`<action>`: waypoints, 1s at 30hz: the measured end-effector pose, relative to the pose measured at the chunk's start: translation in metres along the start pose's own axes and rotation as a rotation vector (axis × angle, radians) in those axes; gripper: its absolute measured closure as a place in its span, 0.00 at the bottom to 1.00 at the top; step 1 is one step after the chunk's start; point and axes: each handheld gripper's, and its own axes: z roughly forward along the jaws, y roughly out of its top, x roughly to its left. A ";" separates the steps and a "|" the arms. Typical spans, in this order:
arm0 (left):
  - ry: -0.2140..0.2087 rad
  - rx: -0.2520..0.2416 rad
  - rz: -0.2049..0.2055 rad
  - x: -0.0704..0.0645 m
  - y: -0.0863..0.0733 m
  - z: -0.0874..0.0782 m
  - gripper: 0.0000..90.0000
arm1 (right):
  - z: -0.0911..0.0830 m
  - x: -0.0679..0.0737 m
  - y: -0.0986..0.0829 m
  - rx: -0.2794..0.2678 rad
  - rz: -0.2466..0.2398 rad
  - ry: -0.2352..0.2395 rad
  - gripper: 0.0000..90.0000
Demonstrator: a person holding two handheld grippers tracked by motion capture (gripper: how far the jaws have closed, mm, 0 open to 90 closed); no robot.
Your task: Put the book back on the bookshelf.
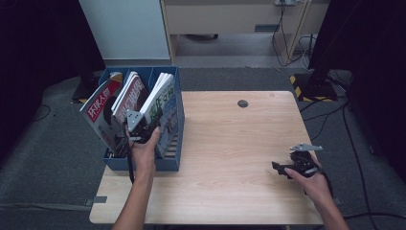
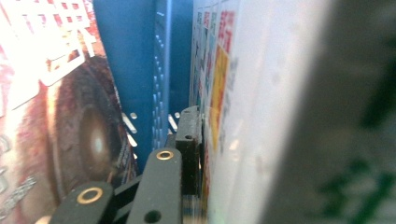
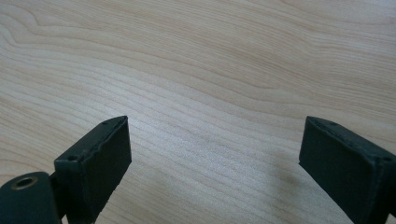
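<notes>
- The white-covered magazine (image 1: 160,103) is seen upright, leaning, in the rightmost compartment of the blue file holder (image 1: 174,160) at the table's left edge.
- The left gripper (image 1: 143,125) is held at that magazine's near edge; in the left gripper view one jaw is pressed flat against the magazine cover (image 2: 243,121), the other jaw is hidden, so clamped or not cannot be told.
- Two more magazines are stood in the compartments to the left: the red-covered magazine (image 1: 98,108) and the middle magazine (image 1: 129,96).
- The right gripper (image 1: 283,168) is held low over the wooden table (image 1: 230,139), well apart from the holder, jaws wide apart, nothing between them.
</notes>
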 end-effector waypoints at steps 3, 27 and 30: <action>0.005 0.011 -0.014 0.003 -0.001 -0.002 0.75 | 0.000 0.000 0.000 0.002 -0.007 0.000 0.10; -0.021 0.044 -0.049 0.006 -0.006 -0.021 0.53 | -0.001 0.003 0.002 -0.006 -0.009 0.013 0.08; -0.017 0.059 -0.046 0.004 -0.008 -0.026 0.53 | 0.000 0.004 0.002 0.000 -0.015 0.014 0.07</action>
